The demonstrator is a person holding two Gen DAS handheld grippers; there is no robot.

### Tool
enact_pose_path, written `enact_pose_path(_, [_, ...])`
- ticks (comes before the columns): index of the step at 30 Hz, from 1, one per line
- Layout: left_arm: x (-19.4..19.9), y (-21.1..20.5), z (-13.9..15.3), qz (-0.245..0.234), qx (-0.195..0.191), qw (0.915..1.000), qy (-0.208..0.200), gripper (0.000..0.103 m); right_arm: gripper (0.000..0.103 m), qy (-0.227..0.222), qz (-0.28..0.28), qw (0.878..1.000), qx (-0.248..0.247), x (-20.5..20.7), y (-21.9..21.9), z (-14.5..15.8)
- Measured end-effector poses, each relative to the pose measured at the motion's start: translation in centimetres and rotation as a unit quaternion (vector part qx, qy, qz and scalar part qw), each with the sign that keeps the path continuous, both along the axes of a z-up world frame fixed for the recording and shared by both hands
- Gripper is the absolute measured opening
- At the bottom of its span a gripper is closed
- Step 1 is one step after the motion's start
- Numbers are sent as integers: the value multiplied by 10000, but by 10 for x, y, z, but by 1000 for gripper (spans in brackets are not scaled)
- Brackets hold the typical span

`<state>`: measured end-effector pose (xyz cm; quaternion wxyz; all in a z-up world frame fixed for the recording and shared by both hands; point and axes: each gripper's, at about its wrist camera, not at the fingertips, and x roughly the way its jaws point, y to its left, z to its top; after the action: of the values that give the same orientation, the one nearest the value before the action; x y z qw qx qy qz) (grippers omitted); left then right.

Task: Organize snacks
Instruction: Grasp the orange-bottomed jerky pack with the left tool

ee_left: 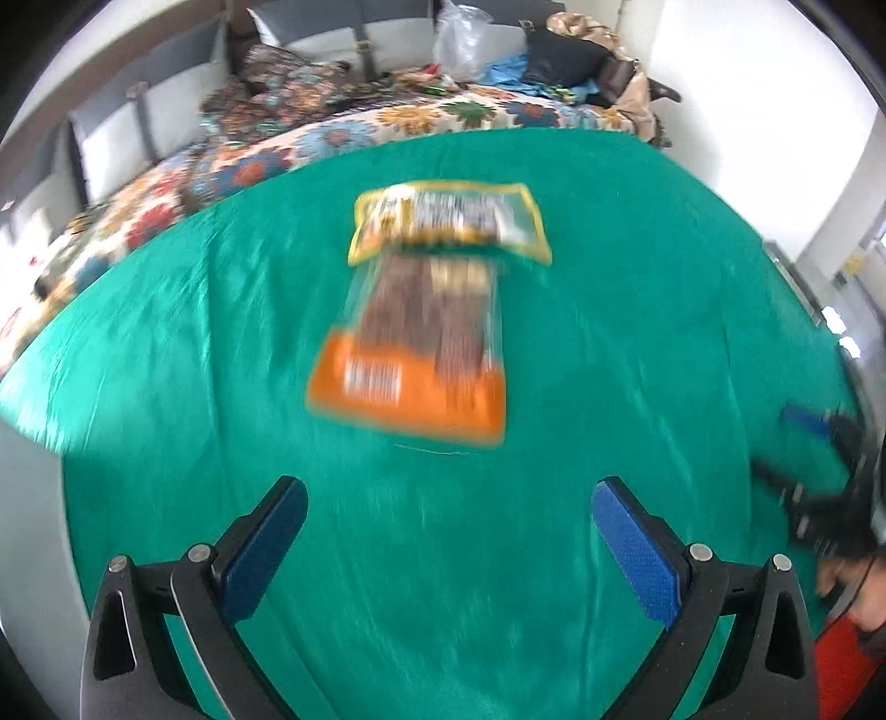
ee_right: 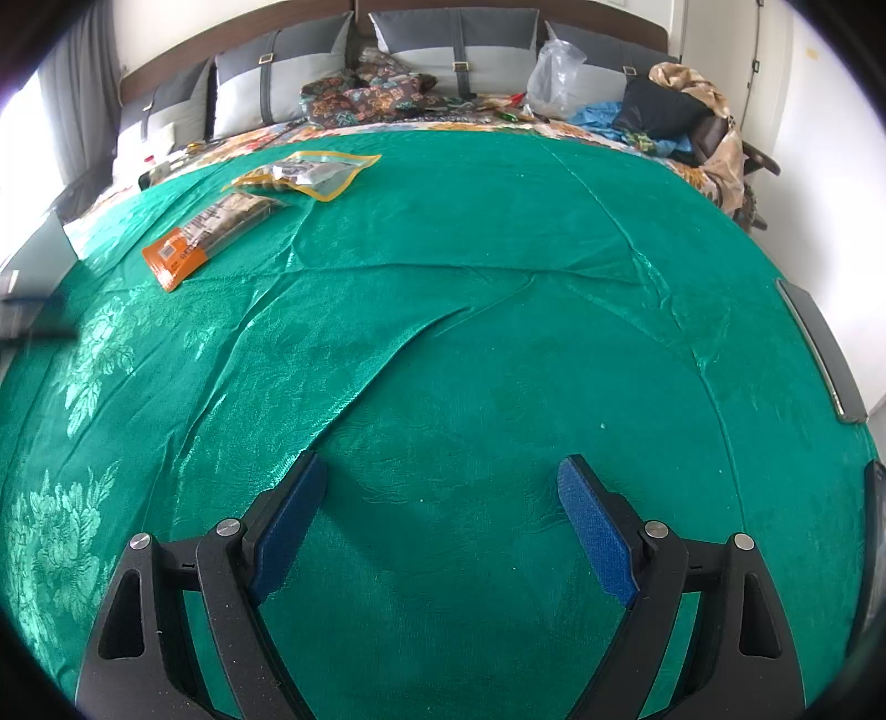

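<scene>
A home bedroom. Shown by a wide bed under a green cloth, with a flowered quilt beyond it. Far off, grey cushions propped against a dark headboard. At the far right, heaped clothes and a clear plastic bag. At the left edge, probably a curtain, too dim to settle.

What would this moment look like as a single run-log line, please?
left gripper: open, facing orange snack pack | right gripper: open, empty | yellow-edged pouch: beyond pack | surface: green cloth
</scene>
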<state>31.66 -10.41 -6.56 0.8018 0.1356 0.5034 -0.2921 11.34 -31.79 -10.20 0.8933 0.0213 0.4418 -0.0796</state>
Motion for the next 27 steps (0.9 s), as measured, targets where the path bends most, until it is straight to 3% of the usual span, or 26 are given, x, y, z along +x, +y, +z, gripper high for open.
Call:
enact_pose_path(5, [58,-39,-2,-298,100,9994,108,102,88,-1,0,10000,4,0,0,0])
enact_pose_path(10, [85,-69,-23,-446,274,9985,168,102,88,-2,0,10000,8,0,0,-1])
enact_pose_path(16, [111,-75,-56,-197,484,9978,419,102,88,-3,0,10000,11,1,0,-1])
enact_pose_path(19, [106,-78,-58,-224,464,9985,156,102,88,-5,0,10000,12,1,0,-1])
enact_pose_path(21, [97,-76,-56,-212,414,9989,-55,90,88,-7,0,10000,14,0,0,-1])
enact_pose_path(22, [94,-73,-53,-113,368,9992,-145,75,88,-7,-2,10000,14,0,0,-2])
enact_pose_path(23, [90,-67,-50,48,302,9994,-135,69,88,-7,-2,10000,14,0,0,-2])
enact_pose_path(27, [58,-35,-49,253,344,9991,-48,66,88,-6,-4,10000,12,0,0,-1])
